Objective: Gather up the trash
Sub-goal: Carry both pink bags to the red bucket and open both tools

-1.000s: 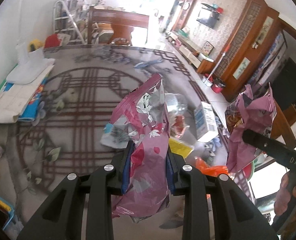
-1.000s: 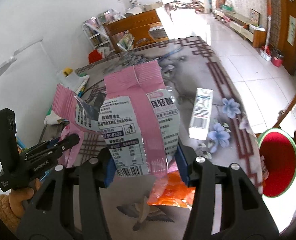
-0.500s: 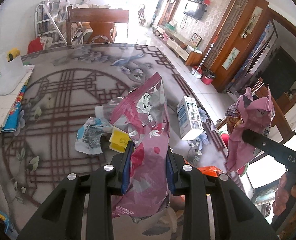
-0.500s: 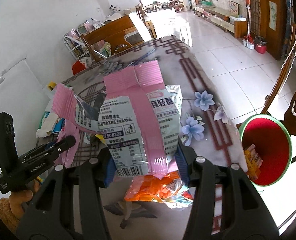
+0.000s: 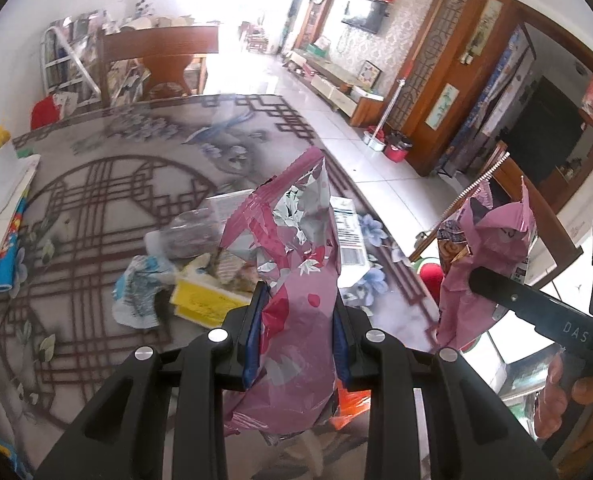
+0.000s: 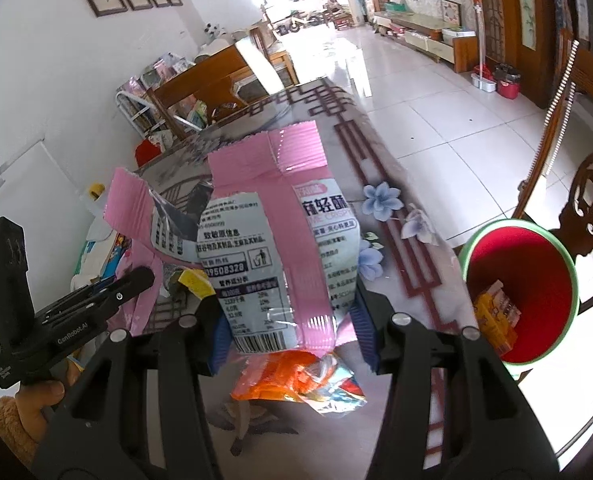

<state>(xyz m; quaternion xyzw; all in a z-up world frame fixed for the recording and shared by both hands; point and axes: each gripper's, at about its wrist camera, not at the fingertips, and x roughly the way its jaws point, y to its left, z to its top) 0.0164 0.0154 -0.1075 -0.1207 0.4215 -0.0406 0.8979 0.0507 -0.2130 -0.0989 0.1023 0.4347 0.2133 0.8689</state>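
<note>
Wrappers fill both my hand-held grippers: the left hand-held gripper [image 5: 296,316] pinches a crumpled pink foil bag [image 5: 296,264], and the right hand-held gripper [image 6: 292,320] clamps a pink printed snack bag [image 6: 272,232], raised over the tabletop's [image 6: 392,184] edge beside the red bin [image 6: 524,284].

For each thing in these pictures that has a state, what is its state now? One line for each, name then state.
left gripper: shut on a torn pink wrapper.
right gripper: shut on a pink snack bag.
pink wrapper: torn open, held above the table.
pink snack bag: torn open, held upright.
red bin: open, yellow packet inside.
orange wrapper: crumpled, lying on the table.
white carton: lying flat on the table.
</note>
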